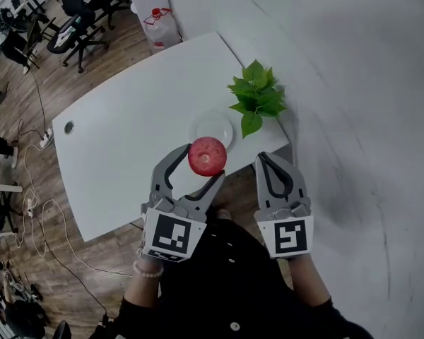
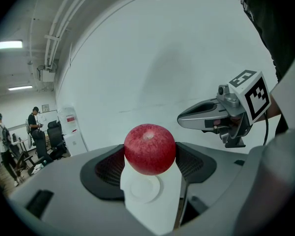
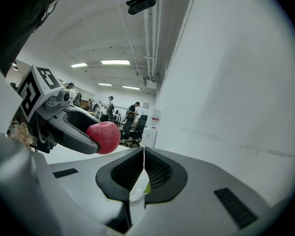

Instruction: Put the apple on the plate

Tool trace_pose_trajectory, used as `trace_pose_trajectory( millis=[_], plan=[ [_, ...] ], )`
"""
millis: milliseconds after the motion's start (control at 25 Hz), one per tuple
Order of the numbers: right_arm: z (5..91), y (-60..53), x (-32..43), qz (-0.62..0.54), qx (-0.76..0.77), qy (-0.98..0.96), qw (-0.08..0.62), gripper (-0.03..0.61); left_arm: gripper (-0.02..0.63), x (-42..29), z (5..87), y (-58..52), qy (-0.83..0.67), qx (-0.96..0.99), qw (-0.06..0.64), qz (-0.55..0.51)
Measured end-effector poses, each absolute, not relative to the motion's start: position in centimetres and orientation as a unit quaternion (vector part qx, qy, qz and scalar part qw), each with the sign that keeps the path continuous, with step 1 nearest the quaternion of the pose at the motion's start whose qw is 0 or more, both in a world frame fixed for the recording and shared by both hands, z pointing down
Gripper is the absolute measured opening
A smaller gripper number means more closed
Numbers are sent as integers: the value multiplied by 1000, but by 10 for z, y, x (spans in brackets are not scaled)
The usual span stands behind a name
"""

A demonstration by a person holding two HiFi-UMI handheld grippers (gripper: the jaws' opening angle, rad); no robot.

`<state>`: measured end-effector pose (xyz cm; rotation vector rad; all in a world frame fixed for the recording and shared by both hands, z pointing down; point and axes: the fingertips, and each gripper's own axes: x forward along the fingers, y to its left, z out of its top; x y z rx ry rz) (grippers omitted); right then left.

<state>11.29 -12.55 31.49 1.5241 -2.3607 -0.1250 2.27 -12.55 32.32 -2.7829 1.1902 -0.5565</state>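
— So, what's on the head view?
— My left gripper [image 1: 201, 165] is pinching the red apple [image 1: 207, 156], one jaw on each side, up off the white worktop [image 1: 127, 140]. From up there the apple overlaps the near rim of the white plate [image 1: 213, 122], which sits on the worktop just beside a leafy green plant [image 1: 256, 97]. My right gripper [image 1: 271, 159] hangs alongside, jaws pressed together.
— And the left gripper view?
— I see the apple squeezed between both jaws, with the plate showing below it through the gap. The right gripper pokes in from the right, apart from the apple.
— Right gripper view?
— Its jaws meet along a thin seam with nothing in them. The apple and the left gripper's jaw sit off to my left. Office chairs [image 3: 137, 127] and people [image 3: 133, 110] stand far behind.
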Motion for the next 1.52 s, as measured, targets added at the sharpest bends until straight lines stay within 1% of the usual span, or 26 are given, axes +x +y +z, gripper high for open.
trace_pose_trajectory(
  millis=[80,200,280,480,720,920,1240,1520],
  plan=[
    [315,-128,114,-43,540,-824,168,43,334,22,324,-129,384,-904,31,-184],
    [315,-132,115,-44,546,-818,174,43,334,21,324,-133,364,-910,60,-188],
    [316,-134,114,-44,550,-815,176,43,334,19,327,-137,366,-910,45,-187],
    [319,-139,112,-37,560,-807,183,43,334,16,337,-146,360,-913,35,-189],
    [329,-147,108,-26,565,-802,194,43,334,7,355,-160,355,-914,33,-194],
    [335,-153,104,-18,568,-799,197,43,334,7,362,-173,342,-918,46,-197],
    [345,-156,106,-5,580,-786,213,43,334,12,391,-181,321,-923,25,-210],
    [355,-151,114,14,592,-774,225,43,334,22,407,-194,310,-925,29,-217]
  ],
)
